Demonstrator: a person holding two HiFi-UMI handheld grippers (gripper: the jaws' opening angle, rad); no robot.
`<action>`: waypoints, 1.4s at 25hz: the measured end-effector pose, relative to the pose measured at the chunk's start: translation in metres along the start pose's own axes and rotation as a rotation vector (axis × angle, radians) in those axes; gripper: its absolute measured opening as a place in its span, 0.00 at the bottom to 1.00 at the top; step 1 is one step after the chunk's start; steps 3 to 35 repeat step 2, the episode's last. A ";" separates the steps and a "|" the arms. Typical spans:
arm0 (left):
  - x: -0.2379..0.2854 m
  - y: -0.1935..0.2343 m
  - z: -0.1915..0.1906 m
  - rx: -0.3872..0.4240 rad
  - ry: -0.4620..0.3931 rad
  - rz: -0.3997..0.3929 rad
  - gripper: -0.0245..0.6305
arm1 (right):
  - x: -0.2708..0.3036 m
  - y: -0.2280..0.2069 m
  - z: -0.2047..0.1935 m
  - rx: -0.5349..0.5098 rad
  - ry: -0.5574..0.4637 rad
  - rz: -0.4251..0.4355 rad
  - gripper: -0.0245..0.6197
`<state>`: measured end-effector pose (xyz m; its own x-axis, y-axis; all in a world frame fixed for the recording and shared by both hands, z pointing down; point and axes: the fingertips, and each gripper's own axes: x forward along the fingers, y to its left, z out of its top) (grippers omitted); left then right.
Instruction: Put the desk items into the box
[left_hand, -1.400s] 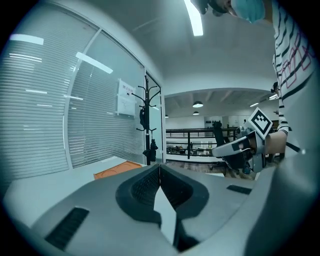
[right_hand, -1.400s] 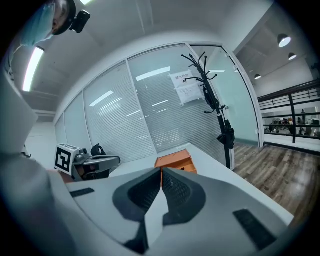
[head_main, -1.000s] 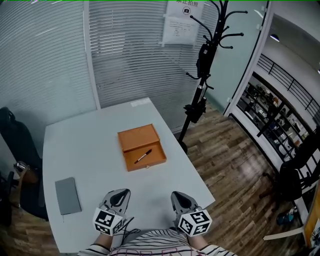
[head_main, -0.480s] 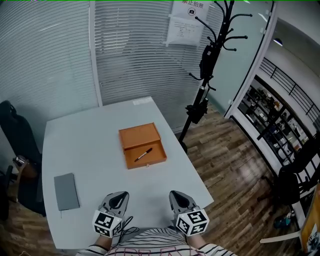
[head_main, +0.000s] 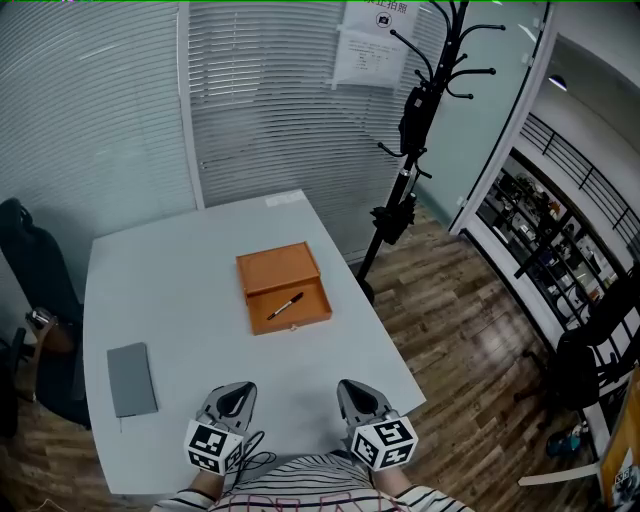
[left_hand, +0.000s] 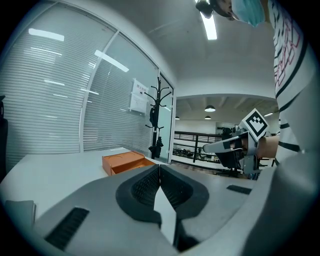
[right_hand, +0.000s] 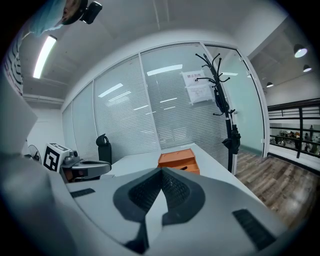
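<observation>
Claws, pair, at the near edge of the counter (head_main: 330, 370). The left claw (head_main: 240, 390) is closed, tips meeting, with nothing between them. The right claw (head_main: 352, 388) is closed and empty in the same way. Both hover over the counter, well apart from every item.

Notebook (head_main: 131, 379), grey, thin, lying flat at the near left of the counter, close to its left edge and outside the box.
- Handling (judged): light, with a fairly stiff cover and probably a smooth face. It lies flush, so there is little edge to pinch.
- Hold (judged): take it across a long edge, or first slide it partly off the left side of the counter. A one-corner hold may let it swing or sag.

Box (head_main: 283, 288), orange, shallow, at mid-counter and well apart from the notebook. Its lid lies open on the far side and the tray on the near side.

Pen (head_main: 286, 305), dark, slim, lying diagonally inside the tray.
- Handling (judged): light, rigid and liable to roll. It needs no move.

Coat stand (head_main: 412, 120), black, on the floor beyond the far right of the counter.
</observation>
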<state>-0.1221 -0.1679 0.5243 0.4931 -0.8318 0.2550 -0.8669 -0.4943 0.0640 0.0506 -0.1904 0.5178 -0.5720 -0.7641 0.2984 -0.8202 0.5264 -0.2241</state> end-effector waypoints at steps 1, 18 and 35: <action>0.000 0.000 0.000 0.000 -0.001 0.001 0.07 | 0.000 -0.001 0.000 0.002 0.000 0.000 0.08; 0.001 0.000 0.001 0.000 -0.002 0.002 0.07 | 0.000 -0.002 0.001 0.003 0.000 -0.001 0.08; 0.001 0.000 0.001 0.000 -0.002 0.002 0.07 | 0.000 -0.002 0.001 0.003 0.000 -0.001 0.08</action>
